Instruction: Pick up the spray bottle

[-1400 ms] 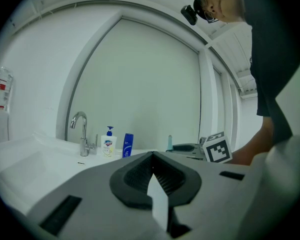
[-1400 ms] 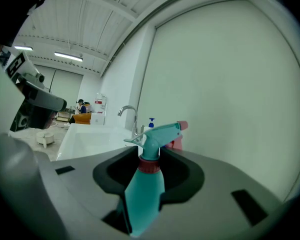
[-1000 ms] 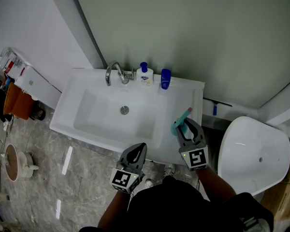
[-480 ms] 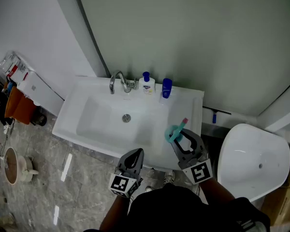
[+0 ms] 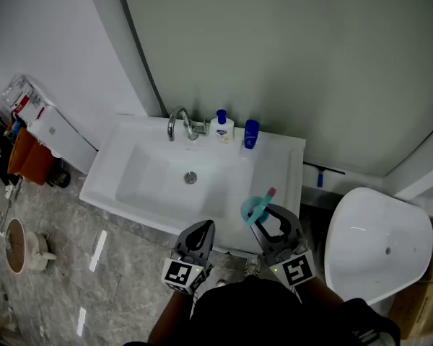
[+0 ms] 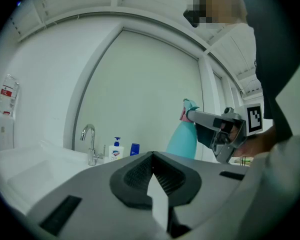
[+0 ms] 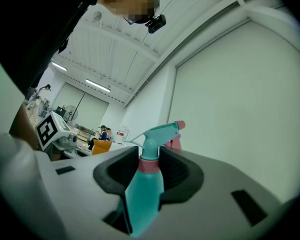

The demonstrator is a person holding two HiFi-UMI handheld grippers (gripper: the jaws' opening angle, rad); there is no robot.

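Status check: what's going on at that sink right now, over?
Right tool shut on spray bottle neck, bottle upright. Left tool shut, empty. Soap bottle back by faucet, well clear.

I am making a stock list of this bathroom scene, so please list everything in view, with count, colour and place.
sink: one, white, centre, against the wall
faucet: one, chrome, sink's back rim
pump bottle: one, white with blue pump, right of the faucet
container: one, blue, beside the pump bottle
spray bottle: one, teal with pink nozzle, held over the sink's right front part
toilet: one, white, right of the sink
box: one, white, left of the sink
item: one, orange, far left edge, unclear what it is
left gripper: one, grey, jaws together, empty
right gripper: one, grey, shut on the spray bottle
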